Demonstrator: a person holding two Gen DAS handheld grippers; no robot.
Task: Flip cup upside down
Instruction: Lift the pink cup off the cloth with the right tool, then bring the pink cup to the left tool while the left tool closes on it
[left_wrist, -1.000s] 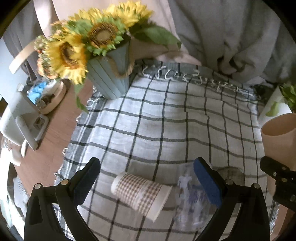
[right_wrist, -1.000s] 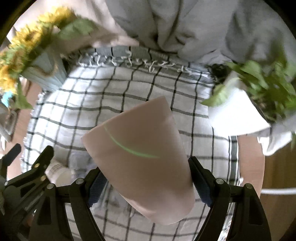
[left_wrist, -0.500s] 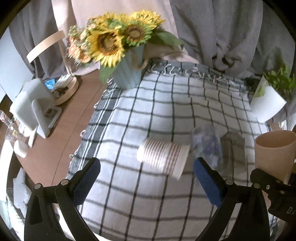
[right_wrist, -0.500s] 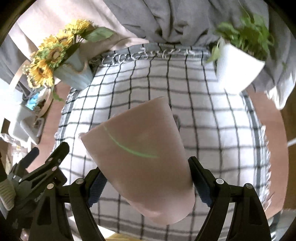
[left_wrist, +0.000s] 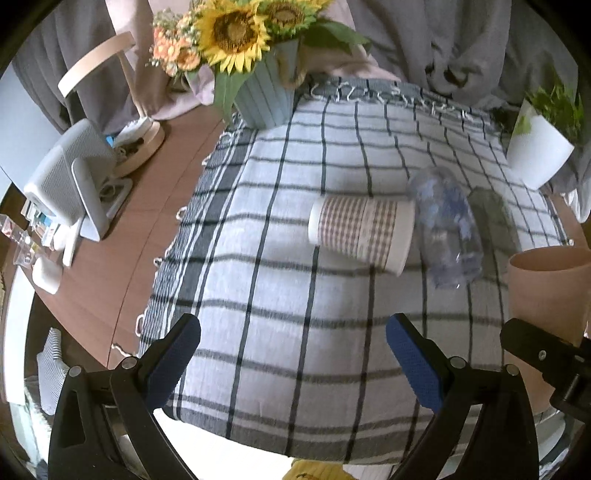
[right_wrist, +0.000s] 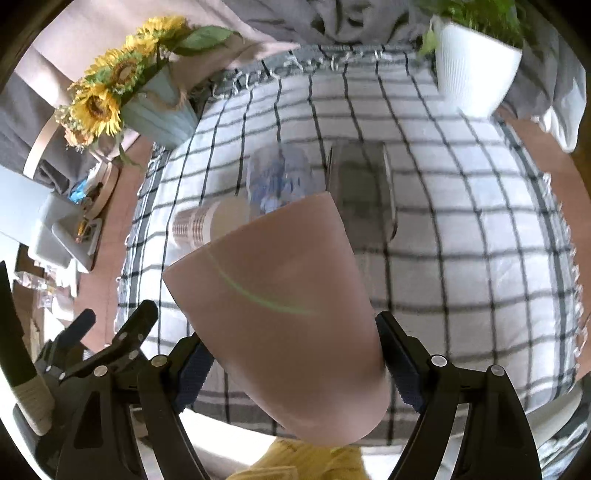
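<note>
- Pink, smooth, tapered plastic cup (right_wrist: 280, 306) is held off the worktop, above the near edge of the checked cloth (right_wrist: 461, 240), by the right tool (right_wrist: 291, 365), whose blue pads clamp its lower wall near the base.
- It looks light and stiff but slick; a firm hold on the narrow end should suit the turn-over.
- A thin green arc crosses its side; no writing can be read.
- Left tool (left_wrist: 293, 354) hangs wide apart, holding nothing.
- Mid-cloth lie a brown-checked paper cup (left_wrist: 364, 230) on its side and a clear printed plastic cup (left_wrist: 447, 230), its print unreadable.
- Sunflower vase (left_wrist: 264, 98) and white plant pot (left_wrist: 535, 151) stand at the far corners.
</note>
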